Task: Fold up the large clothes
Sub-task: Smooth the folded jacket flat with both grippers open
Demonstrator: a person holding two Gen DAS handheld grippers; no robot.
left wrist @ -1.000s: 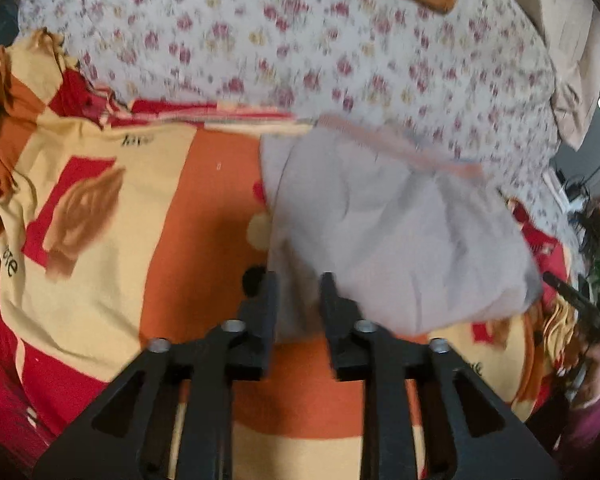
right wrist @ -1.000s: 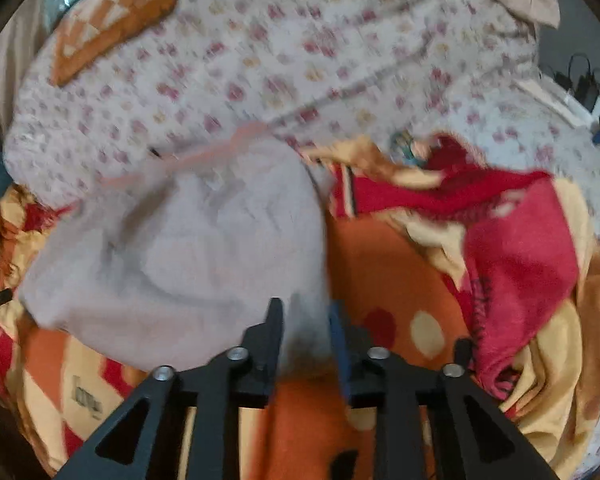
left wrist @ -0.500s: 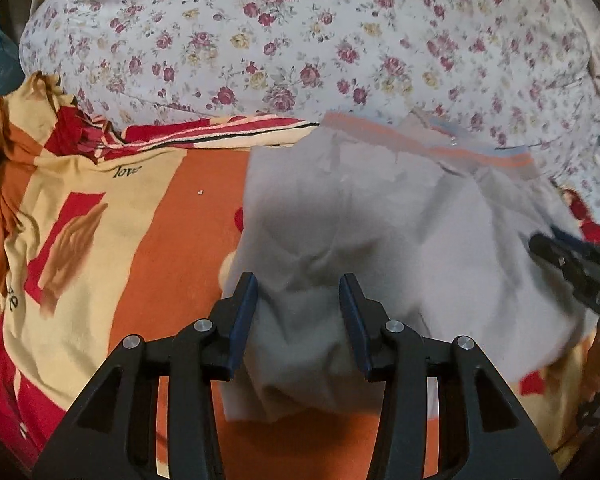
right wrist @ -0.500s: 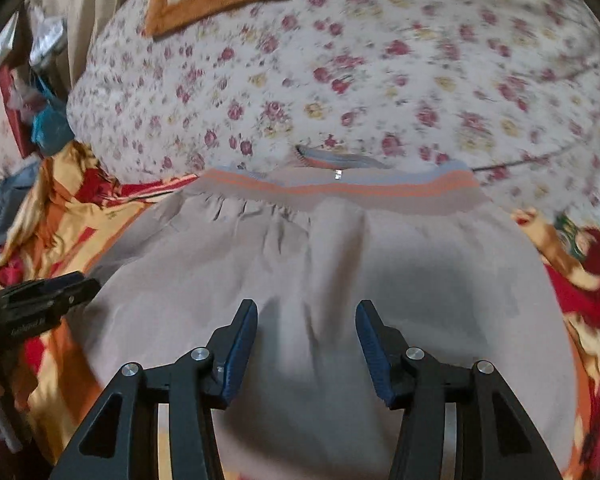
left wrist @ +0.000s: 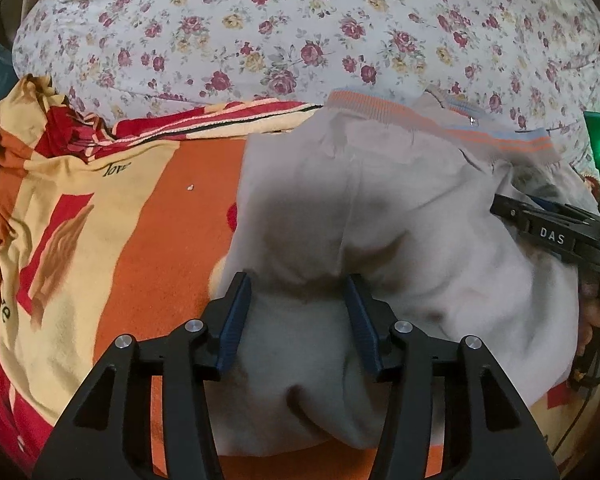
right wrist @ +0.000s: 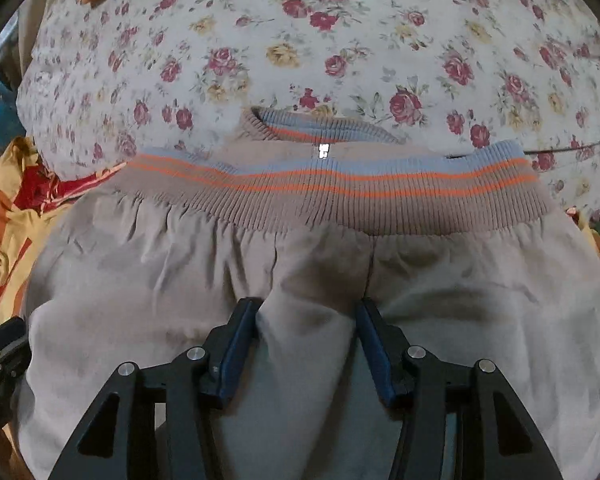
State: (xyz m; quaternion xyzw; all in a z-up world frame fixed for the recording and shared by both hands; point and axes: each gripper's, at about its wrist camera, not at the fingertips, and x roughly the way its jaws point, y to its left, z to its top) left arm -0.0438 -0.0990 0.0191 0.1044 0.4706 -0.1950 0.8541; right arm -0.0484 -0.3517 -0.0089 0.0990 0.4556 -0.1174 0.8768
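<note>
Beige garment (right wrist: 300,264) is laid on the orange blanket (left wrist: 148,240), striped hem at the far side against the floral bedding (left wrist: 300,32). One fold appears done; more likely left. Left gripper (left wrist: 298,320) and right gripper (right wrist: 308,344) fingers have just been opening; now apart, cloth loose between them.

Both wrist cameras look steeply down and forward, close over the beige garment (left wrist: 380,216), the left from its left edge with the orange blanket (left wrist: 160,240) alongside, the right nearer and centred before its striped waistband (right wrist: 340,192), both sharing the garment and the floral sheet (right wrist: 300,40) beyond.
</note>
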